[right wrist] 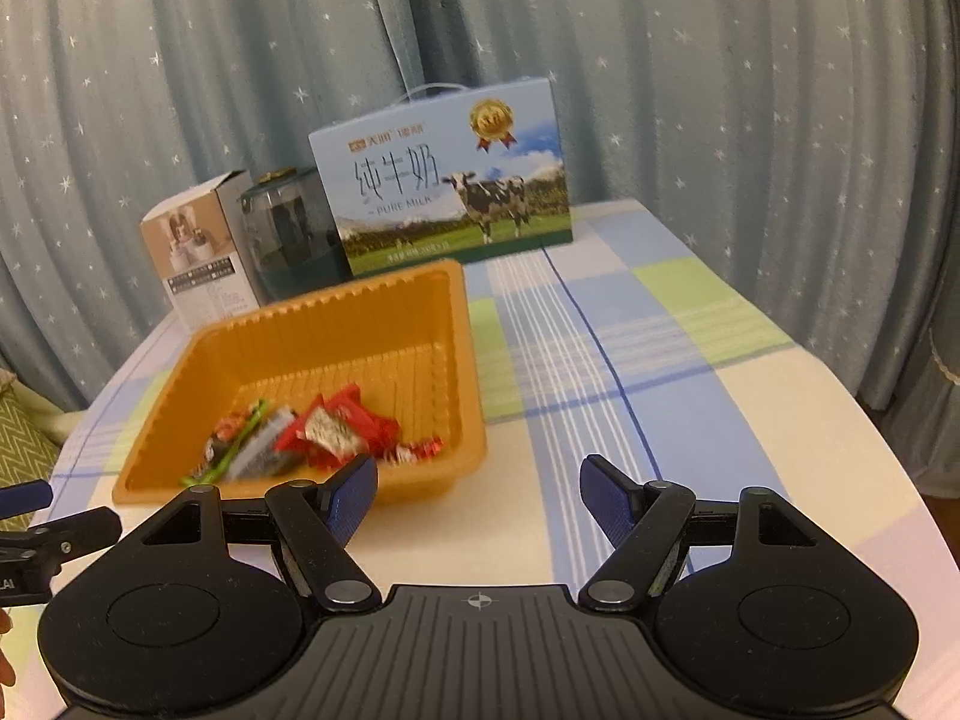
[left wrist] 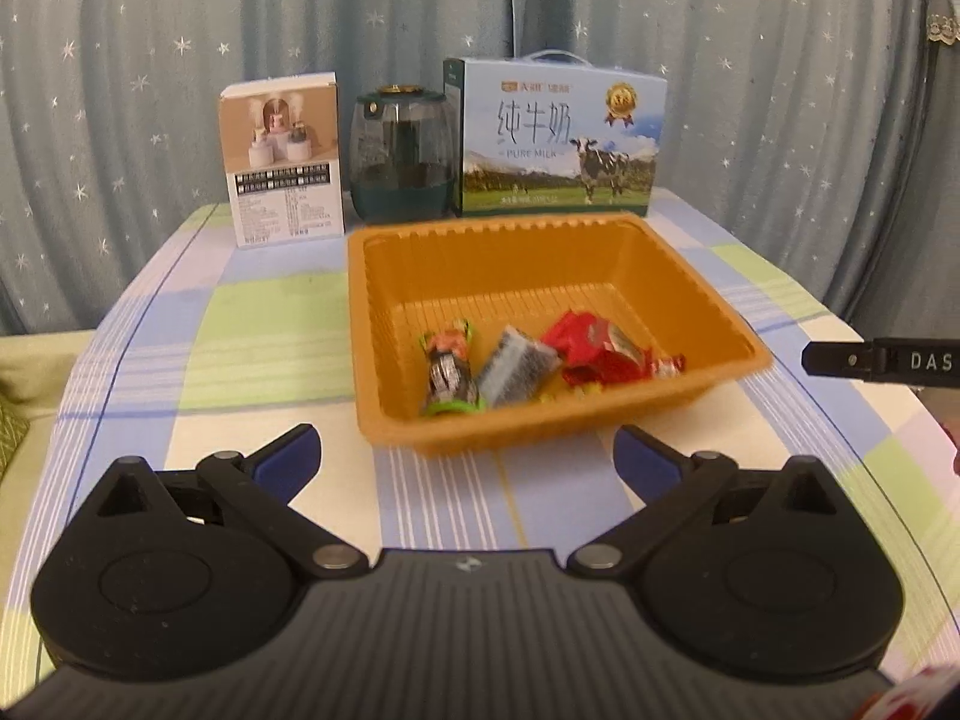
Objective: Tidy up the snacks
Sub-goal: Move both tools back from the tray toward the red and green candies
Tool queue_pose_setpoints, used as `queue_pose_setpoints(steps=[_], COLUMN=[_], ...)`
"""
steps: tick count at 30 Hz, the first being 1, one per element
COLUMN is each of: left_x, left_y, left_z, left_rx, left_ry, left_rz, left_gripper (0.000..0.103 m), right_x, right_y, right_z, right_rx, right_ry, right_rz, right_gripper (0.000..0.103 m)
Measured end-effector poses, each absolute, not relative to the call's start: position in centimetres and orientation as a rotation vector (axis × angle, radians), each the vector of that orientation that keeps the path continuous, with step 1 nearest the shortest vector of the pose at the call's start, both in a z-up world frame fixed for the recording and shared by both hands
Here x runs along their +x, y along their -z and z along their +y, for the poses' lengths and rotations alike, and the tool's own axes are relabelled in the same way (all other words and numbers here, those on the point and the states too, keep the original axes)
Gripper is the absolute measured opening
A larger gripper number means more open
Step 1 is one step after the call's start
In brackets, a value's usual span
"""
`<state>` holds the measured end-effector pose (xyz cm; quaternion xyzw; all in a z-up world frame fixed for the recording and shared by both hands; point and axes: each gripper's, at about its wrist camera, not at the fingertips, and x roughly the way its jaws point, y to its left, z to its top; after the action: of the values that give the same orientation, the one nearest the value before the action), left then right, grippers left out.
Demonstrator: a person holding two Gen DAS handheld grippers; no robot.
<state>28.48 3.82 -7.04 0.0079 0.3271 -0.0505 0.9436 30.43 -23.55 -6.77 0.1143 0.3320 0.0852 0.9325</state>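
Left wrist view: both the left tool (left wrist: 467, 456) and right tool (right wrist: 478, 495) are seen wide open and empty; the light orange ribbed plastic tray (left wrist: 690, 276) just ahead could be nudged and its wrapped snacks (left wrist: 540, 363) spilled.

A checked-cloth table (left wrist: 270, 324) bears an orange tray (left wrist: 708, 300), two boxes and a jar.

- The left wrist view looked forward and downward over its own gripper's fingers, squarely at the orange tray (left wrist: 420, 276) close ahead
- The right wrist view faced the same way from further right, with that tray lower left
- Both shared the tray, the milk carton (left wrist: 558, 138), the checked tablecloth (left wrist: 270, 324) and the starred curtain (left wrist: 150, 60)
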Motion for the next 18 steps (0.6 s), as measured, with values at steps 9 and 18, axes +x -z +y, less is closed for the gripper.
queue_pose_setpoints(steps=[9,18], left_x=[23.7,21.1], left_y=[8.7,11.2], left_z=[2.6,0.1], left_rx=[0.044,0.153], left_ry=[0.141,0.193], left_rz=[0.702,0.700], left_gripper=[0.103,0.102], right_x=[26.6,25.1], right_y=[6.6,7.9], right_z=[-24.4,-24.3], right_rx=[0.220,0.178], right_ry=[-0.177,-0.221], right_rz=[0.704,0.763], right_gripper=[0.074,0.074])
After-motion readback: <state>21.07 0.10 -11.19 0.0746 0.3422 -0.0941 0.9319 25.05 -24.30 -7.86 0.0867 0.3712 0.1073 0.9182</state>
